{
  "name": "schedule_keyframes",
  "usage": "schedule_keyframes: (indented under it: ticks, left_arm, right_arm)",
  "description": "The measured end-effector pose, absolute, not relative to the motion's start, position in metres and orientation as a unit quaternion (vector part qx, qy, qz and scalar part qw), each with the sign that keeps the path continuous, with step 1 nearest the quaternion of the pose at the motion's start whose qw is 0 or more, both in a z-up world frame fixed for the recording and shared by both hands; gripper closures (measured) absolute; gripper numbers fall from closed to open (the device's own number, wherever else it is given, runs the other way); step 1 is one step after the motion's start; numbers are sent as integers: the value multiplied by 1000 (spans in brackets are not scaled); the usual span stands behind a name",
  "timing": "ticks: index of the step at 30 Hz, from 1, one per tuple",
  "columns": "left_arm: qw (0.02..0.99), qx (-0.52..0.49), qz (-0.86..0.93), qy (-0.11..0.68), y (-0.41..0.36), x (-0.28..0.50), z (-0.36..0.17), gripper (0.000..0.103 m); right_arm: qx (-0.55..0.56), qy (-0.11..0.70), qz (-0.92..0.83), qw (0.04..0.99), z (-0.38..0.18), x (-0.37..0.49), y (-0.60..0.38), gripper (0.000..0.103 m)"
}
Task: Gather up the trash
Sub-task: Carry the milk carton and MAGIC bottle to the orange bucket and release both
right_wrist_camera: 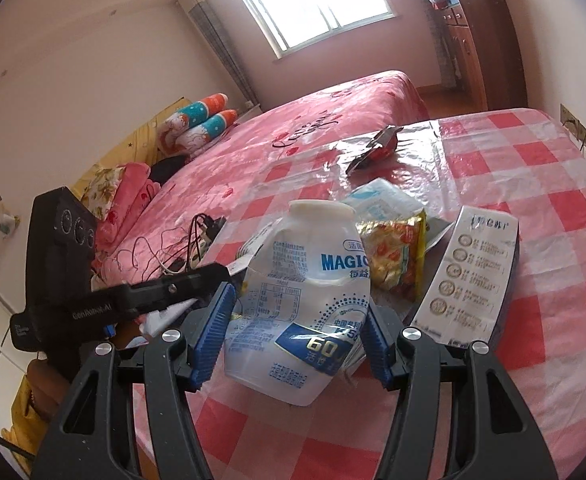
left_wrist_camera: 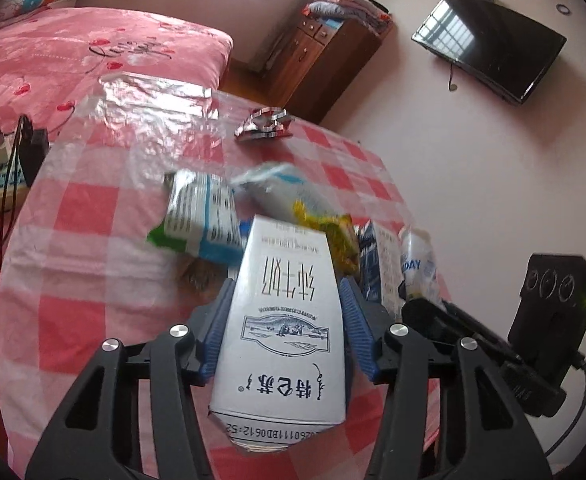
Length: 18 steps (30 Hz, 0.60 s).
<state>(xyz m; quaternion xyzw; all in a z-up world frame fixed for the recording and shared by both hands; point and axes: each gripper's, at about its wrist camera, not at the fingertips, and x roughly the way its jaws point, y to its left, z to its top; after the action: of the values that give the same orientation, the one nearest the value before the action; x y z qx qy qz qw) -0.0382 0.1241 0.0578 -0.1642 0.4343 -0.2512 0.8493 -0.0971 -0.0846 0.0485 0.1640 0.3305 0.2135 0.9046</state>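
My left gripper [left_wrist_camera: 287, 296] is shut on a white milk carton [left_wrist_camera: 285, 320] and holds it above the checked table [left_wrist_camera: 93, 240]. My right gripper [right_wrist_camera: 299, 300] is shut on a crumpled white plastic bottle [right_wrist_camera: 301, 300] with blue print. Between them lies a heap of trash: a yellow snack wrapper [right_wrist_camera: 397, 256], a white and blue wrapper [left_wrist_camera: 201, 216] and a pale bag [right_wrist_camera: 381, 200]. A red foil wrapper [left_wrist_camera: 265, 124] lies apart at the far side. The left gripper's carton also shows in the right wrist view [right_wrist_camera: 473, 276].
A clear plastic sheet [left_wrist_camera: 153, 120] covers the far part of the table. A pink bed [right_wrist_camera: 313, 128] stands beyond it, with a power strip and cables [left_wrist_camera: 1, 168] on it. A wooden cabinet [left_wrist_camera: 325, 60] and a wall television [left_wrist_camera: 489, 48] are further off.
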Motion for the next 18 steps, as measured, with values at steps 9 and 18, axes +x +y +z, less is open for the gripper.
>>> schedule_keyframes:
  ticks: [9,18]
  left_arm:
    - [855,-103,-239,448,110,-55,40,39]
    - [859,-74,-216,457,100,-59,22,39]
  right_arm:
    - [161,339,195,906,39,-111,-90,43]
    - [156,347,184,906,34,-121,-95,43]
